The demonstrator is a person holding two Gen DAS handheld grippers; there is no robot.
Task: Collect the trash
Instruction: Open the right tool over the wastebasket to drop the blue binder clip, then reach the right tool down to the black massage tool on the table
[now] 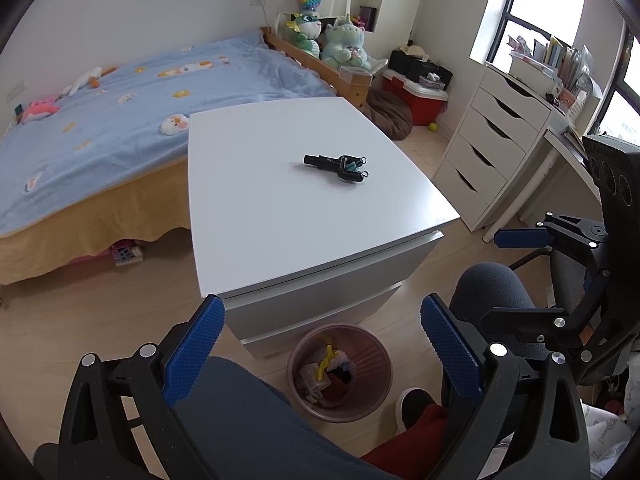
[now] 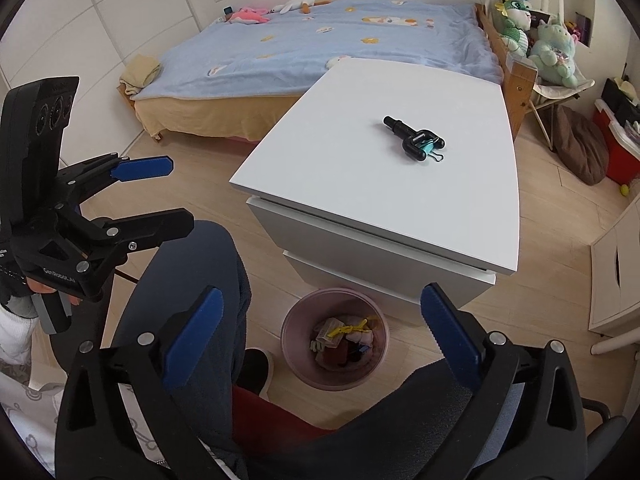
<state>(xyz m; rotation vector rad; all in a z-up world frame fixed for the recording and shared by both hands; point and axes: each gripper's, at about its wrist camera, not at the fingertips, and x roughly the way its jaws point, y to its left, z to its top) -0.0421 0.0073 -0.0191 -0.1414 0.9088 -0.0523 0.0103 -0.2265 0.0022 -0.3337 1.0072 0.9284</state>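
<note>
A pink waste bin (image 1: 374, 360) (image 2: 295, 322) stands on the floor in front of the white drawer unit (image 1: 260, 220) (image 2: 360, 200), with several scraps and a yellow piece inside. On top of the unit lies a black forked object with teal binder clips (image 1: 336, 166) (image 2: 414, 140). My left gripper (image 1: 322, 303) (image 2: 176, 194) is open and empty, held above the bin. My right gripper (image 2: 322, 292) (image 1: 505, 276) is also wide open over the bin, with nothing between its fingers.
The person's knees in dark trousers (image 1: 496, 284) (image 2: 192, 264) and a shoe (image 1: 416, 400) flank the bin. A bed with a blue cover (image 1: 120, 112) lies behind the unit. A white chest of drawers (image 1: 488, 148) and a desk stand at the right.
</note>
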